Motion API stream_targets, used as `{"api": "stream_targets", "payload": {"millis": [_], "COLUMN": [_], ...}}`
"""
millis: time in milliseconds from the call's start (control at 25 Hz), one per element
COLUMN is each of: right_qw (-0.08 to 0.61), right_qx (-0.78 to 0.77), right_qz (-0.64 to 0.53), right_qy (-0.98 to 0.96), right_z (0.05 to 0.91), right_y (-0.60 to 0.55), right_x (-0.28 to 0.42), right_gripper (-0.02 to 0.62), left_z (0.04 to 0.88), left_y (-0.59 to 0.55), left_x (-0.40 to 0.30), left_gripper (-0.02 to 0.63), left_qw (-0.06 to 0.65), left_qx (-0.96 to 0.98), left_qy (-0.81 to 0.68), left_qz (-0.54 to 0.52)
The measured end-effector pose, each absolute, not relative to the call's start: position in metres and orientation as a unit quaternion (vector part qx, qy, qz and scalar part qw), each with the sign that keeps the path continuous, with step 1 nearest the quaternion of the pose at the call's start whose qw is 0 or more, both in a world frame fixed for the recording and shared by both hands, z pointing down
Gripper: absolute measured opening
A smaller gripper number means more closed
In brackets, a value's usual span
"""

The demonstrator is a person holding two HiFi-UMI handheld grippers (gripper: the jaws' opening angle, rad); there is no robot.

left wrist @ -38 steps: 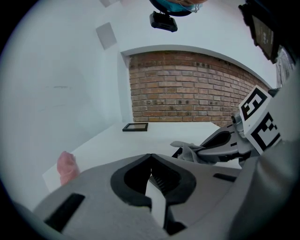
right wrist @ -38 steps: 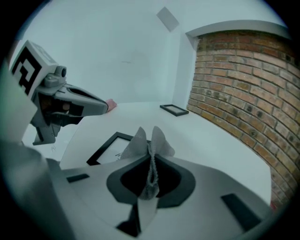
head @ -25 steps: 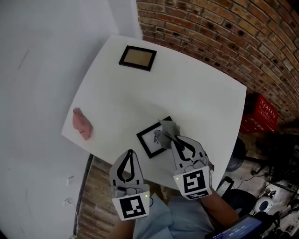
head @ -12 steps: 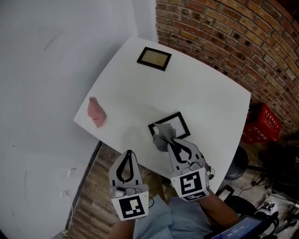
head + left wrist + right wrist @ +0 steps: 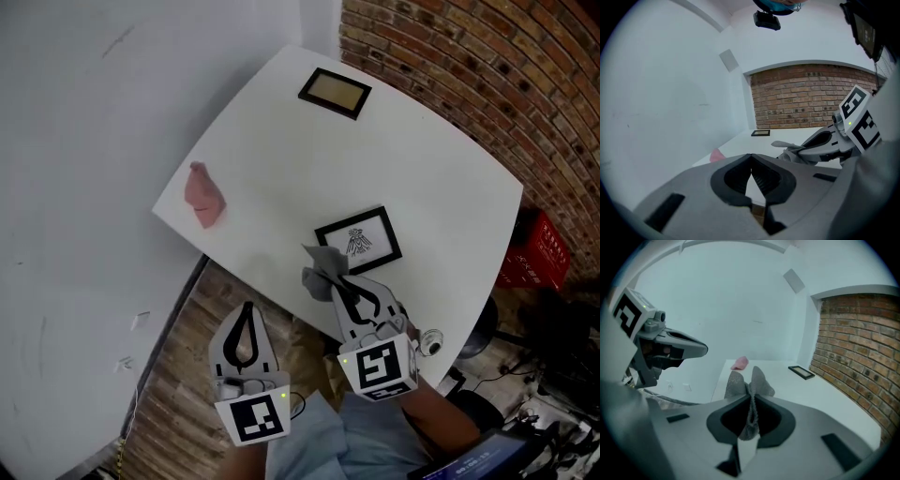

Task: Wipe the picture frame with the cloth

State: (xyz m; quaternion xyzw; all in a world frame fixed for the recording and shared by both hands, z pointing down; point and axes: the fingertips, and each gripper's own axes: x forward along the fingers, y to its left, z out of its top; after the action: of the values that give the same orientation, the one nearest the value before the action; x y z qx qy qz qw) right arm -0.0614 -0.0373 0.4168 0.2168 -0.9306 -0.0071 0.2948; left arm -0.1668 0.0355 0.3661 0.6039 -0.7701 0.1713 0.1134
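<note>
A black picture frame [image 5: 359, 241] with a small dark drawing lies flat near the white table's near edge. My right gripper [image 5: 330, 273] is shut on a grey cloth [image 5: 320, 272], which hangs at the table's near edge, just off the frame's near-left corner. In the right gripper view the grey cloth [image 5: 750, 383] sticks up from between the shut jaws. My left gripper [image 5: 243, 322] is shut with nothing in it, held off the table over the wooden floor. Its tips [image 5: 751, 156] meet in the left gripper view.
A second black frame [image 5: 335, 92] with a tan picture lies at the table's far corner. A pink cloth [image 5: 203, 195] lies at the left edge of the white table [image 5: 281, 150]. A brick wall [image 5: 487, 66] runs along the far right, with a red crate [image 5: 542, 253] below it.
The right gripper has drawn the grey cloth back off the near frame toward the table's near edge. The left gripper has moved further back from the table.
</note>
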Motion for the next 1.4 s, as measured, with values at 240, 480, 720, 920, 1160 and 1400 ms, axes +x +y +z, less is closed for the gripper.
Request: {"api": "stream_targets", "payload": {"millis": [240,480,720,920,1160,1400], "right_qw": [0.343,0.358,0.355,0.353,0.349,0.338], "right_qx": [0.210,0.209,0.205,0.223,0.245,0.264], "right_qz": [0.006,0.022,0.038,0.047,0.054,0.068], "right_qy": [-0.915,-0.910,-0.911,-0.907,-0.903,-0.901], "right_z": [0.463,0.491,0.489,0.491,0.491,0.490], "right_y": [-0.035,-0.041,-0.044,-0.055,-0.070,-0.084], "right_x": [-0.055,-0.052,-0.050,-0.036,-0.019,-0.005], "right_gripper": [0.028,0.028,0.027,0.026,0.026,0.026], "left_z": [0.402,0.434,0.440,0.437,0.435,0.434], "left_y": [0.042,0.037,0.021,0.008,-0.009,-0.026], "left_x": [-0.176,-0.183,-0.177,-0.169,-0.156,-0.139], "left_gripper": [0.009,0.009,0.009,0.009,0.009,0.009], "left_qw": [0.154,0.180,0.178,0.174,0.168,0.164], "left_qx": [0.599,0.601,0.610,0.619,0.632,0.645], "left_qy": [-0.764,-0.751,-0.741,-0.734,-0.723,-0.711], "left_qz": [0.185,0.205,0.216,0.219,0.224,0.228]}}
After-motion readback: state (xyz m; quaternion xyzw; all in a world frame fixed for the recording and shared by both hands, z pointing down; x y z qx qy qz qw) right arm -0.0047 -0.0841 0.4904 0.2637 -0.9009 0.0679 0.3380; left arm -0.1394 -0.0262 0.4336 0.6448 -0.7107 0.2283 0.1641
